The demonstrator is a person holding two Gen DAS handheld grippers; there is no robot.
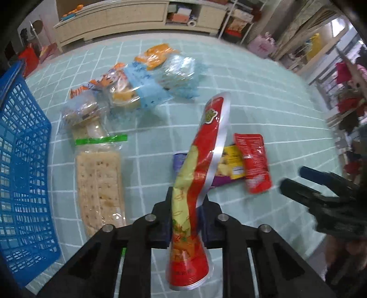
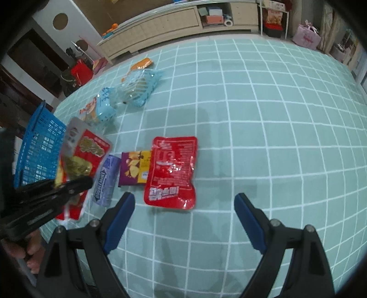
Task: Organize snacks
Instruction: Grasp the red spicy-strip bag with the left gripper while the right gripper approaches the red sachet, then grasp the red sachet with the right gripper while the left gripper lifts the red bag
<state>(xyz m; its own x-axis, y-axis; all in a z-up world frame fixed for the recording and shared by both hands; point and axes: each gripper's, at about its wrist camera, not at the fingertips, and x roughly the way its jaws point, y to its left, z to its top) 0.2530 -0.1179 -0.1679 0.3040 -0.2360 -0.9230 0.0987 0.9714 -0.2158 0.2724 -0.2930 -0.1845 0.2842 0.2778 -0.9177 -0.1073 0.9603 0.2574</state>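
My left gripper (image 1: 187,202) is shut on a red and yellow chip bag (image 1: 201,151), which stands edge-on and lifted above the teal checked tablecloth (image 1: 263,96). The right wrist view shows the same bag (image 2: 87,151) at the left, clamped in the left gripper (image 2: 68,185). A blue mesh basket (image 1: 23,160) stands at the left edge. My right gripper (image 2: 184,199) is open, its blue pads just short of a red foil pouch (image 2: 172,169) lying flat. Nothing is between its fingers.
A purple-yellow snack pack (image 2: 135,167) and a lavender pack (image 2: 105,181) lie left of the red pouch. A cracker sleeve (image 1: 98,183), clear-wrapped pastries (image 1: 84,112), light blue packs (image 1: 146,89) and an orange pack (image 1: 158,55) lie farther back. A low cabinet (image 1: 128,20) lines the far wall.
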